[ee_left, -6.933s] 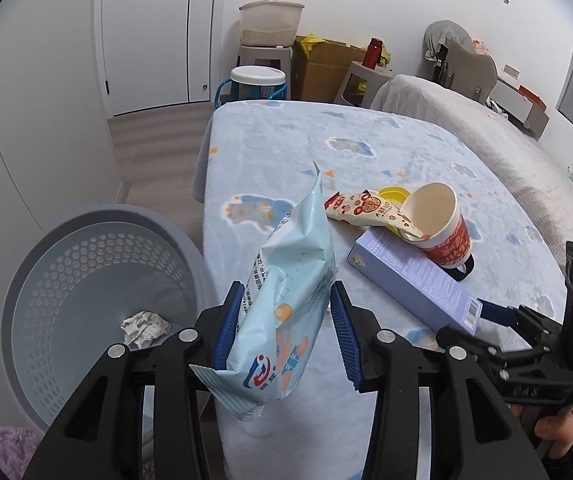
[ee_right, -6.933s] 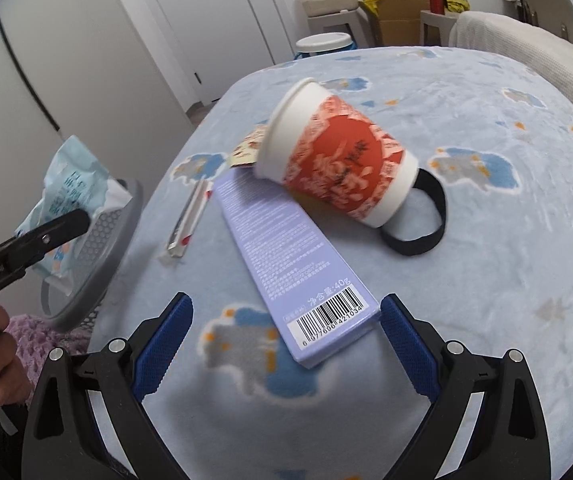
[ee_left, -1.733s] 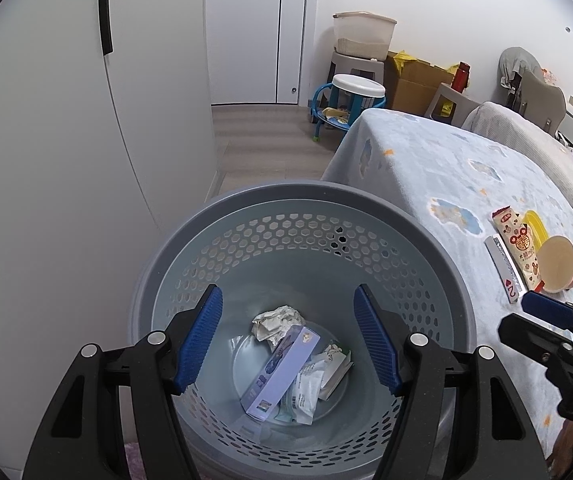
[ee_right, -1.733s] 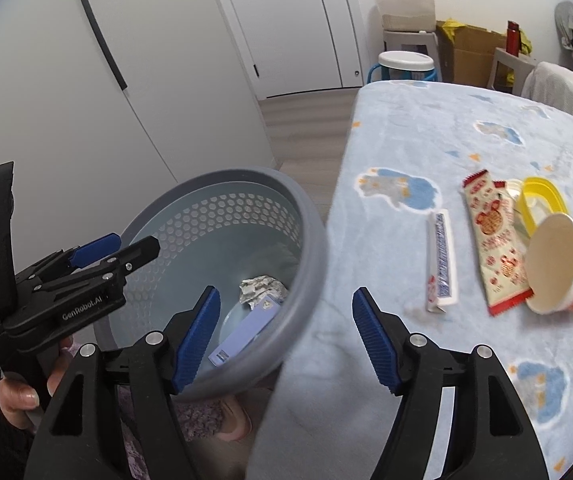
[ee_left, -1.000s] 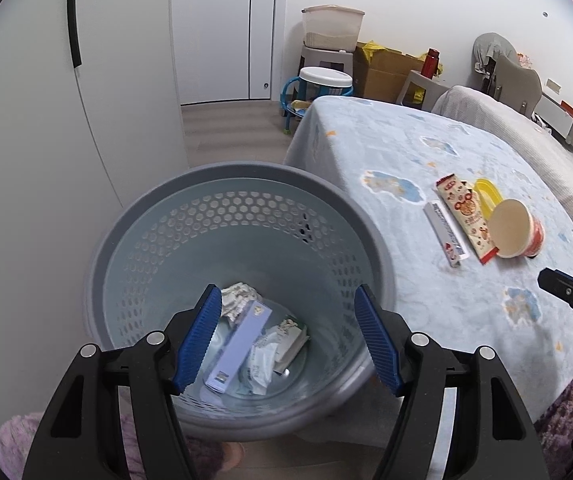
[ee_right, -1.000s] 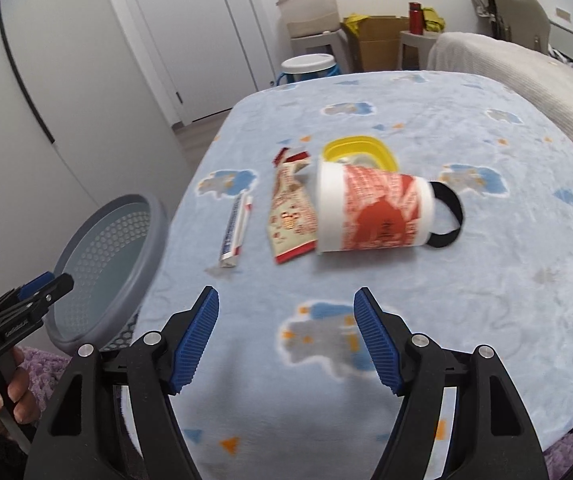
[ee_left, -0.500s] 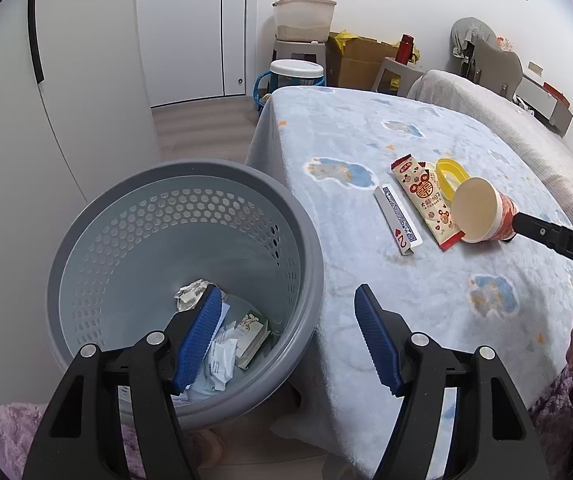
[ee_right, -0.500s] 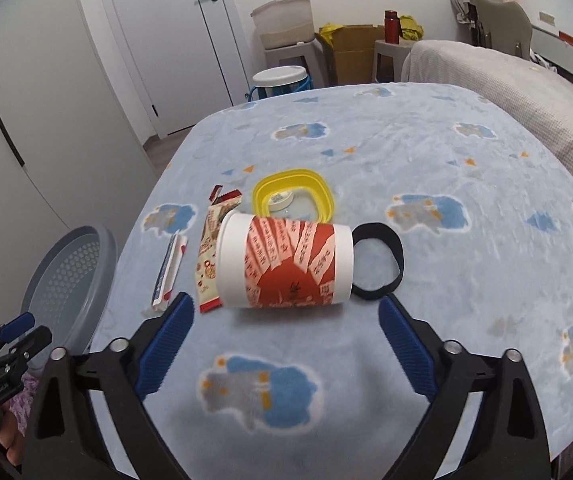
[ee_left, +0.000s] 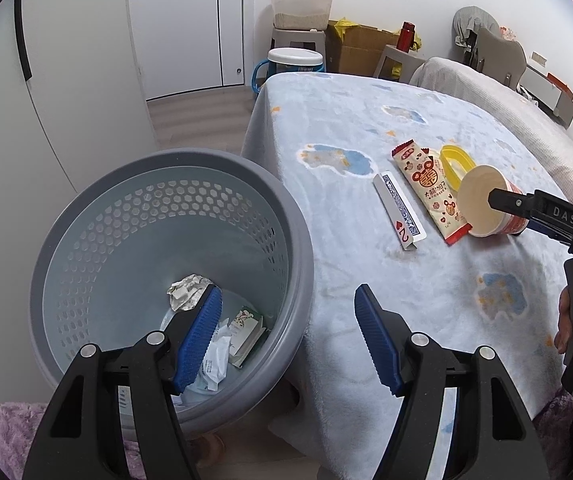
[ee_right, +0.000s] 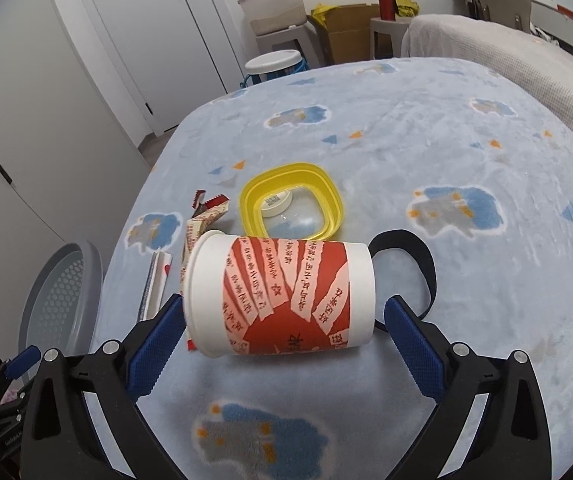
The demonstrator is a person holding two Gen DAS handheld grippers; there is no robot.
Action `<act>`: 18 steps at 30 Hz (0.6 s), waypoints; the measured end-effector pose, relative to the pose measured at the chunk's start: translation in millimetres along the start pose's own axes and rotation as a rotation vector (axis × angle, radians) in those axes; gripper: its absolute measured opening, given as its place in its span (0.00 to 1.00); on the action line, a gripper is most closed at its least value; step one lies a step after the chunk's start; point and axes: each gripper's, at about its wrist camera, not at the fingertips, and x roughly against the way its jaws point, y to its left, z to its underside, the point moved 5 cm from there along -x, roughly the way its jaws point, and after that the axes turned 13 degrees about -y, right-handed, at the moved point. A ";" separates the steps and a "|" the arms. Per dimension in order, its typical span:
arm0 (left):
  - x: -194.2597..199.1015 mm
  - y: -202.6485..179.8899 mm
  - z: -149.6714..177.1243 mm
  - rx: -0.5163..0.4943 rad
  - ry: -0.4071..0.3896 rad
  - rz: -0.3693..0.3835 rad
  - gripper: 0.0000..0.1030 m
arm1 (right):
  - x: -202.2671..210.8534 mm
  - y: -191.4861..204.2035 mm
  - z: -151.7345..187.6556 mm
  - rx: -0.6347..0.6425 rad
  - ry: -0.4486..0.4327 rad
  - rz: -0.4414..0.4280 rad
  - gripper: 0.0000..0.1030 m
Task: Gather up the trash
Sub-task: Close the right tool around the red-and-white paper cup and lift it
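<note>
Paper cup (ee_right: 282, 296) between right tool's (ee_right: 282, 322) fingers

Both grippers (ee_left: 286, 340) (ee_right: 282, 344) are showing black frames, ribbed blue pads (ee_left: 200, 338), silver screws; white "DAS" is marking the right one.

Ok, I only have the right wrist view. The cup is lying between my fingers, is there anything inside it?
Observer: The left wrist view looks into the paper cup, and its inside looks empty.
Operator: What's in the basket?
Observer: The grey basket holds crumpled paper and some flat packets at the bottom.
Operator: Is the left gripper free?
Observer: Yes, the left gripper is open with nothing between its fingers, above the basket's rim.
</note>
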 end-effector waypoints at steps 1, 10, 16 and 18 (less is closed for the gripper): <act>-1.1 -0.7 0.1 -0.001 0.002 0.001 0.64 | -1.7 -1.0 0.5 -0.001 0.003 0.003 0.94; -2.8 -8.6 -0.6 -0.011 0.007 0.006 0.64 | 1.2 2.2 0.9 0.035 -0.026 -0.001 0.78; -0.1 -20.2 -4.9 -0.020 0.004 0.018 0.64 | 18.4 3.2 -3.4 0.056 -0.079 -0.002 0.77; -0.3 -26.0 -7.3 -0.025 0.004 0.023 0.64 | 25.0 1.0 -4.2 0.052 -0.094 -0.006 0.77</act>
